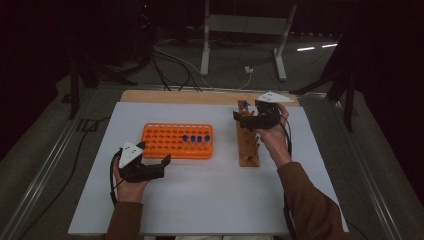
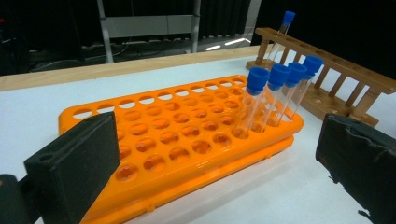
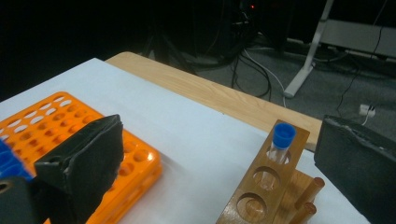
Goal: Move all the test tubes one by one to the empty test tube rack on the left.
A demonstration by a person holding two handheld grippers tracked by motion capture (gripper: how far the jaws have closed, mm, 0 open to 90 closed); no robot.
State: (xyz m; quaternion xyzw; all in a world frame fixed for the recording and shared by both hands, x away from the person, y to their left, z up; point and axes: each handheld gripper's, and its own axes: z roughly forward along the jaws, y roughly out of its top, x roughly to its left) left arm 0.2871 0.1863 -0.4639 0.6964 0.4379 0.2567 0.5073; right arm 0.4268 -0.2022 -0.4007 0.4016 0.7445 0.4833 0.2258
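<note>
Blue-capped test tube (image 3: 282, 140) upright in end hole of wooden rack (image 3: 261, 186), toward far right of white counter (image 1: 210, 195). Right hand-held gripper (image 1: 255, 117) just beside it, jaws wide apart, empty. Four more capped tubes (image 2: 280, 88) in orange rack (image 2: 177, 140) at centre. Left hand-held gripper (image 1: 150, 167) near orange rack, agape, holding nothing.

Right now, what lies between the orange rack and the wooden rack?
Nothing: in the high view, bare white tabletop separates the orange rack from the wooden rack.
</note>
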